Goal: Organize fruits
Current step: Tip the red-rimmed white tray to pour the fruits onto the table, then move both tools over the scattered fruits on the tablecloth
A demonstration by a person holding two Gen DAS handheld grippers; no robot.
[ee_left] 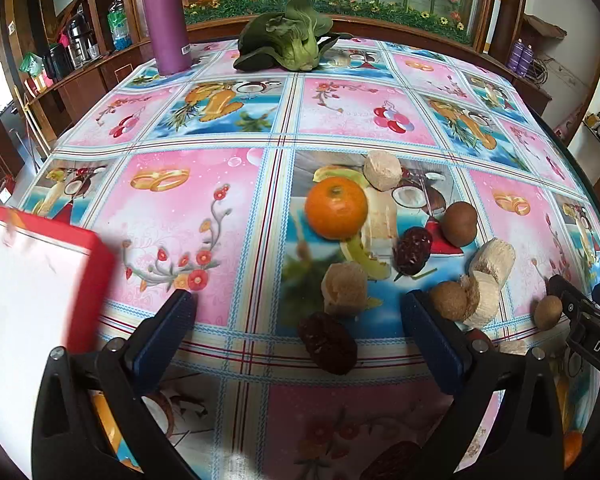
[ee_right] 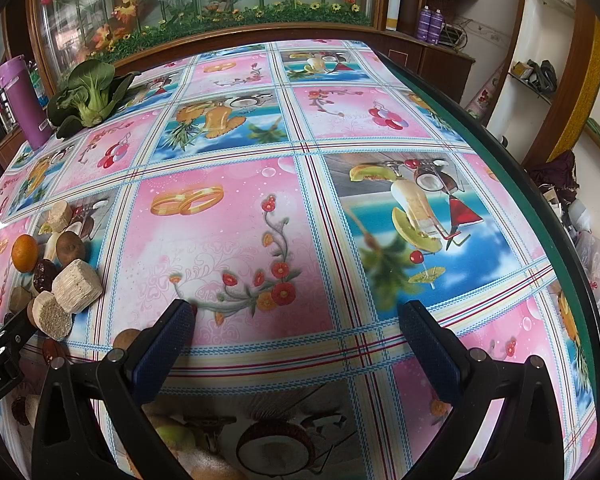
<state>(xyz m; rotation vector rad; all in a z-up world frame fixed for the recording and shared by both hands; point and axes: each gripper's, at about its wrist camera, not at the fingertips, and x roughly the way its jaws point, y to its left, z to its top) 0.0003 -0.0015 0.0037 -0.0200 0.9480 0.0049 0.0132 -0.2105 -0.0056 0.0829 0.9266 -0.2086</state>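
Wrinkled dark date btwn wide-apart left tool pads, round glossy orange beyond.

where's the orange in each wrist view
Left wrist view: the orange sits right of centre, at the far end of the fruit pile.
Right wrist view: the orange is at the far left edge, partly cut off by the pile.
Shared landmark: the purple bottle beside the bok choy.
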